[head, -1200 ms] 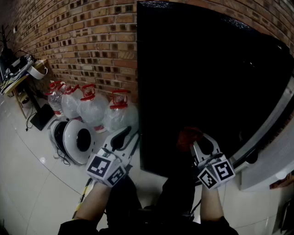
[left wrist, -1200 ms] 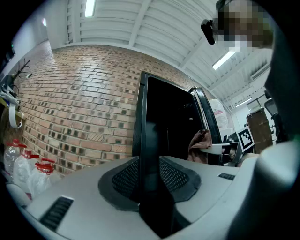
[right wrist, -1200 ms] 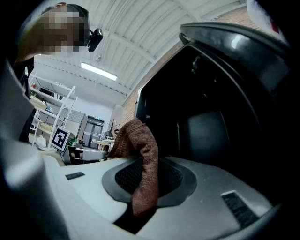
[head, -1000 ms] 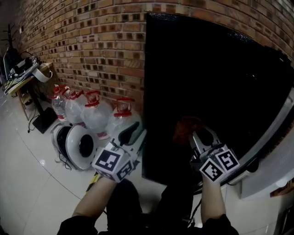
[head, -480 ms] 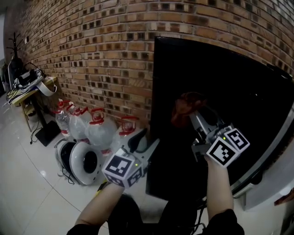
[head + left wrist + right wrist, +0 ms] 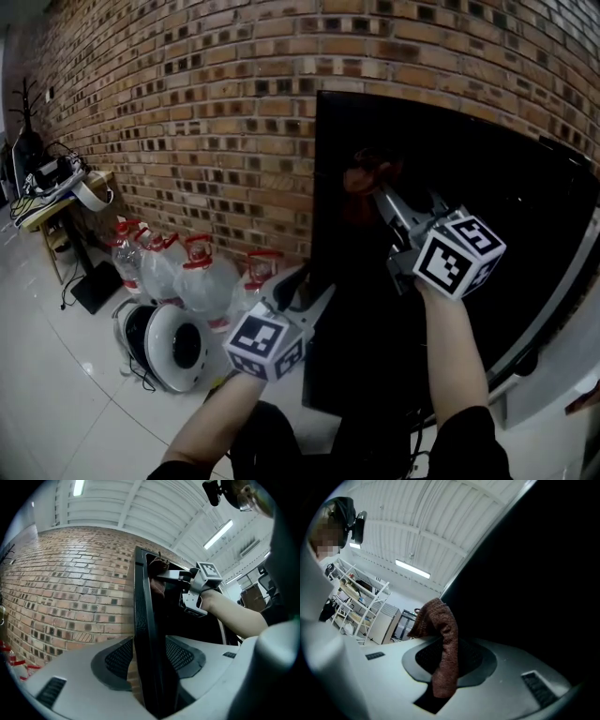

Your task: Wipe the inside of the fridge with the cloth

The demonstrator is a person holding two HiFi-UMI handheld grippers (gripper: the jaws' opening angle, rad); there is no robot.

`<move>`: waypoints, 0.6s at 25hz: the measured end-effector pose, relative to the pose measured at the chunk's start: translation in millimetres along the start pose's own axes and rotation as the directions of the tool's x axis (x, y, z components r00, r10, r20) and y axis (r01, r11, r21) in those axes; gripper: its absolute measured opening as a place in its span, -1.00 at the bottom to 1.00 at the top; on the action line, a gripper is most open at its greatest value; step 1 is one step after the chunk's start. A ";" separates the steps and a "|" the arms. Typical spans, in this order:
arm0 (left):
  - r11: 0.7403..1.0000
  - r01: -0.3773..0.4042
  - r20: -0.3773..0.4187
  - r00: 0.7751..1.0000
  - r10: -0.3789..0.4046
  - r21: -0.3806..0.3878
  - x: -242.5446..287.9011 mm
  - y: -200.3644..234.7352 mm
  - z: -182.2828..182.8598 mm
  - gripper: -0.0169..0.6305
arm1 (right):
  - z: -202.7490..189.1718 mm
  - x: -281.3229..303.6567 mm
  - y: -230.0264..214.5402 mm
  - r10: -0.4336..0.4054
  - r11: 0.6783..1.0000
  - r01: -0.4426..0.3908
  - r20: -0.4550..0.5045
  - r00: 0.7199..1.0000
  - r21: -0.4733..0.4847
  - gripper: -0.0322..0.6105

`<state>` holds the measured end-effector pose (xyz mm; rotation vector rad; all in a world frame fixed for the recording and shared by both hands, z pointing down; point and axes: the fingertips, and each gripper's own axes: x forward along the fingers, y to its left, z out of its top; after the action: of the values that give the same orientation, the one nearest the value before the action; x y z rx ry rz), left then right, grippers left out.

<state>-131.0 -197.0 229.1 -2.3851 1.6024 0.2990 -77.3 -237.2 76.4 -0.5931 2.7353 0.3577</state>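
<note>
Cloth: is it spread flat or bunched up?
Bunched up: the cloth is a narrow, crumpled strip pinched between the jaws of the right gripper.

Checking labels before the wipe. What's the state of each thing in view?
fridge: upright, dark; can't tell if the door is open or shut.
cloth: pinched in the right tool, top flopped over.
right tool: shut on the cloth, raised at the fridge's top.
left tool: jaws have just been opening; open, with the fridge's edge between them.
jugs: upright, capped.

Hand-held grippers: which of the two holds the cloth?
The right hand-held gripper: its jaws pinch the brown cloth. The left hand-held gripper holds none; its jaws, just opened, stand around the black fridge edge.
</note>
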 end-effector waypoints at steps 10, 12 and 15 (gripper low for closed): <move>1.000 0.021 0.013 1.000 -0.021 0.001 10.3 1.1 -1.2 -0.28 | 13.2 34.1 -24.2 0.011 1.000 -0.011 0.080 0.997 0.000 -0.67; 1.000 0.024 0.021 1.000 -0.023 -0.002 10.3 1.9 -1.5 -0.34 | 8.0 37.0 -34.6 -0.016 1.000 0.017 0.081 0.997 -0.012 -0.67; 1.000 0.024 0.033 0.999 -0.024 -0.013 12.7 6.2 0.0 -0.34 | -3.4 42.2 -53.1 -0.070 0.997 0.072 0.055 0.996 -0.029 -0.67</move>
<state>-132.0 -210.3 224.6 -2.3950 1.5608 0.3438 -91.4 -300.1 55.3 -0.6769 2.6542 0.3938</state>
